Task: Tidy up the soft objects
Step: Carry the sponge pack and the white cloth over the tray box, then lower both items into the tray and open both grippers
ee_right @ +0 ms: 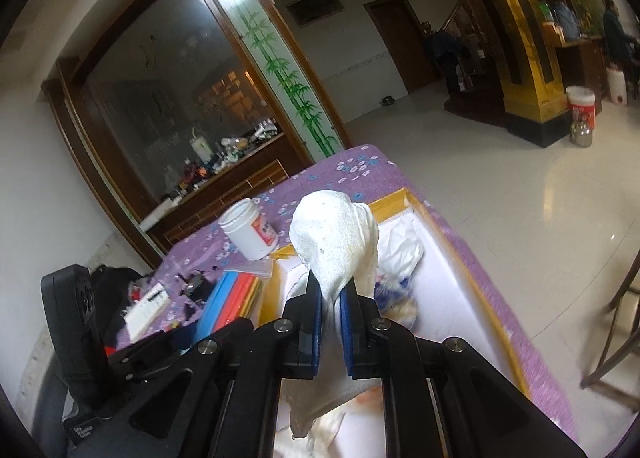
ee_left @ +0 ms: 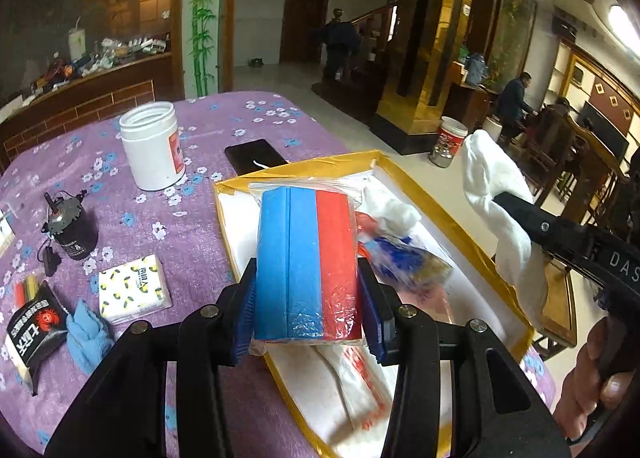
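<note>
My left gripper (ee_left: 307,300) has its jaws clamped on a bagged pack of blue and red sponges (ee_left: 306,262), held above the yellow-edged box (ee_left: 448,214) on the purple floral tabletop (ee_left: 180,250). At 3 o'clock in the left wrist view, my right gripper (ee_right: 330,312) has its jaws closed on a white cloth (ee_right: 336,242), also over the box. Inside the box lie more white cloth (ee_left: 390,204) and a blurred blue bundle (ee_left: 400,254). At 11 o'clock from the sponges stands a white jar (ee_left: 152,146); a tissue pack (ee_left: 134,288) and a blue cloth (ee_left: 86,332) lie at 9 o'clock.
</note>
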Motion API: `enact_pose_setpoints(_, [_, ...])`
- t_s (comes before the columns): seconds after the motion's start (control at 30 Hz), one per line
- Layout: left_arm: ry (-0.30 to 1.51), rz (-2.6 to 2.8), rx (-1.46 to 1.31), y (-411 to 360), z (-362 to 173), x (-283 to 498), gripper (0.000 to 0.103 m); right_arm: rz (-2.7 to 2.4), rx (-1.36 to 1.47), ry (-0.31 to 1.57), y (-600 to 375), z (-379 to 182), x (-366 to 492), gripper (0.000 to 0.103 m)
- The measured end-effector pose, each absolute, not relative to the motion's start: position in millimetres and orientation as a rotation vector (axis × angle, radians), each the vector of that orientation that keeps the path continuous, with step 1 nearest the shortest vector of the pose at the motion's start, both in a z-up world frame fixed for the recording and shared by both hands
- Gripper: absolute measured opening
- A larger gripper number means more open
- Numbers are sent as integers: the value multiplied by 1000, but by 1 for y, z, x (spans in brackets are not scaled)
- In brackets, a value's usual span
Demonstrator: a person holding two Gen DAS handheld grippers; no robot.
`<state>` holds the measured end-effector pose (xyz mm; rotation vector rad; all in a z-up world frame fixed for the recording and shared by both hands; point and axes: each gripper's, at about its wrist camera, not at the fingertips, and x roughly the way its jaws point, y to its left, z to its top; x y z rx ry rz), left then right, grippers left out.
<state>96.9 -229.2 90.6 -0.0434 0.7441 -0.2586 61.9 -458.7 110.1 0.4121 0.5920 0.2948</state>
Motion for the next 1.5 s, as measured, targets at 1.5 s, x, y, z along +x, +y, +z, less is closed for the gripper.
enact_pose_setpoints(1.5, [831,-345,-15,-228,79,71,60,279,352,678,-420,97,91,38])
